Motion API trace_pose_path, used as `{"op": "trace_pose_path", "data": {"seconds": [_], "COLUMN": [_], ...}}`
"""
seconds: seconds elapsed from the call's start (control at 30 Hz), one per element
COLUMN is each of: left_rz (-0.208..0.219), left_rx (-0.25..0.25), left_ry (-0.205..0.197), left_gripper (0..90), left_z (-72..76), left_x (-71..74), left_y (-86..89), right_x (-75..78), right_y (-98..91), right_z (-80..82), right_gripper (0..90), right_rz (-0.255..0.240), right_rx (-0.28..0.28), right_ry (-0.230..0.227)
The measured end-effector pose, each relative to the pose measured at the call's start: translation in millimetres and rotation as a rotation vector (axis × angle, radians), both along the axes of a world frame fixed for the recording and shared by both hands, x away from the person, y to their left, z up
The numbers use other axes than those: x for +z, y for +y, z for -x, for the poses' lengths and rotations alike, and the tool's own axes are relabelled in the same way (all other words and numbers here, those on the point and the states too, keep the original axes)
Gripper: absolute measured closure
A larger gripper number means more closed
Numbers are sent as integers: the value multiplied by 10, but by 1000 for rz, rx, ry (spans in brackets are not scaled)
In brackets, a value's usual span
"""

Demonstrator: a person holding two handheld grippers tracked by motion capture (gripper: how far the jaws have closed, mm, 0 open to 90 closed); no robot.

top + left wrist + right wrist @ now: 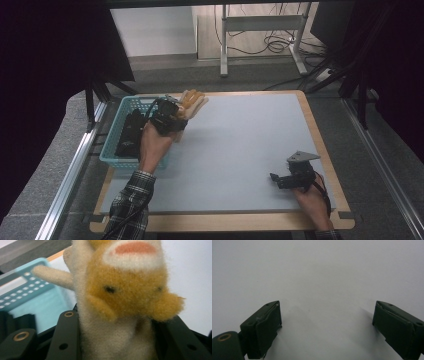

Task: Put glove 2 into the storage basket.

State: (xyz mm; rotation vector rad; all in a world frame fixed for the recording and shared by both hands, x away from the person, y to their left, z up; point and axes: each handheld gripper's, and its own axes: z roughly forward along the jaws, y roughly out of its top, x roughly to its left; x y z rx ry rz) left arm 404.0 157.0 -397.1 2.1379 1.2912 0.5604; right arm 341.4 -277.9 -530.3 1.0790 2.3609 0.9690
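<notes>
Gripping a plush toy between its two black jaws, the left gripper holds it above the table's left edge, right beside the blue basket; the orange and cream toy sticks out past the gripper toward the far side. The right gripper rests low over the bare grey table near the right corner, its jaws wide apart with nothing between them.
</notes>
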Motion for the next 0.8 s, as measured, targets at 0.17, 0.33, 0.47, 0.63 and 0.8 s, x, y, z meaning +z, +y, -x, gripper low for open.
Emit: {"op": "trace_pose_path", "data": {"seconds": [0.17, 0.33, 0.47, 0.63, 0.8], "left_rz": [-6, -17, -20, -34, -59], "left_rx": [62, 133, 182, 239, 271], "left_ry": [10, 23, 43, 80, 123], "left_gripper": [555, 554, 554, 553, 552], "left_z": [-31, -66, -98, -172, -264], "left_x": [6, -12, -65, -206, -368], "left_y": [224, 488, 650, 803, 877], "right_x": [0, 0, 0, 0, 0], "right_y": [-1, -1, -2, -1, -1], "right_z": [-1, -1, -1, -1, 0], "right_gripper": [81, 81, 81, 81, 81], "right_rz": [1, 1, 2, 1, 1], "right_rx": [1, 1, 2, 1, 0], "right_ry": [0, 0, 0, 0, 1]}}
